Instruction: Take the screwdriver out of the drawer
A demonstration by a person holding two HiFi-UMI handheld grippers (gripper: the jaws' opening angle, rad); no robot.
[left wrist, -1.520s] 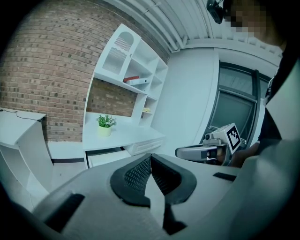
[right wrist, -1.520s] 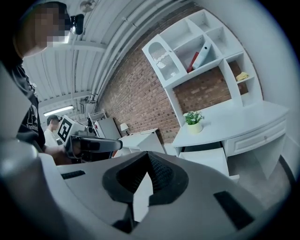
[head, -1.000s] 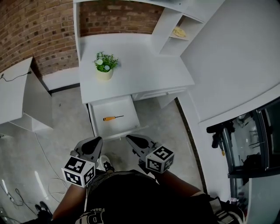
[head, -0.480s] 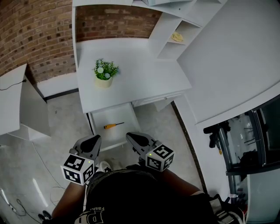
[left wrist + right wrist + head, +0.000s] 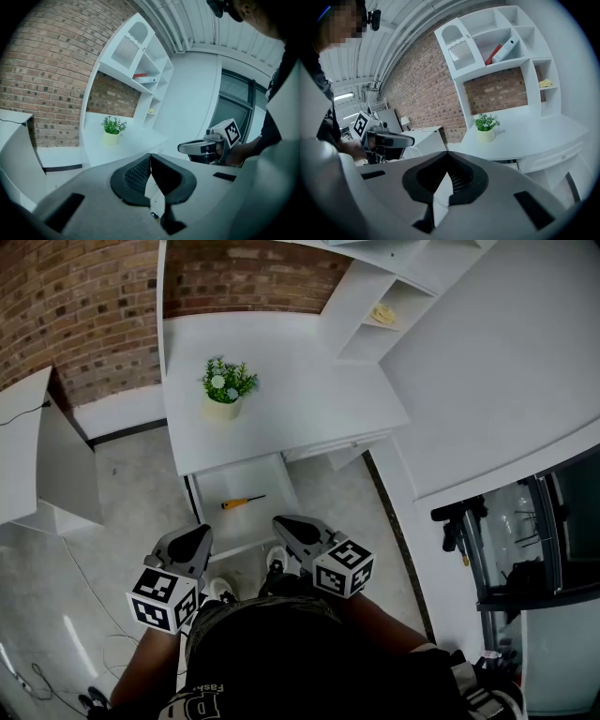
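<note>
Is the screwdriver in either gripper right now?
No, the screwdriver lies in the open drawer, with the left gripper and right gripper both short of it.

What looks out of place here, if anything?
Only the drawer, which stands open under the desk with a lone screwdriver lying loose inside. Nothing looks spilled or damaged.

Screwdriver (image 5: 242, 502) in drawer (image 5: 259, 524), seemingly crosswise; plant (image 5: 226, 383) on desk (image 5: 314, 395).
</note>
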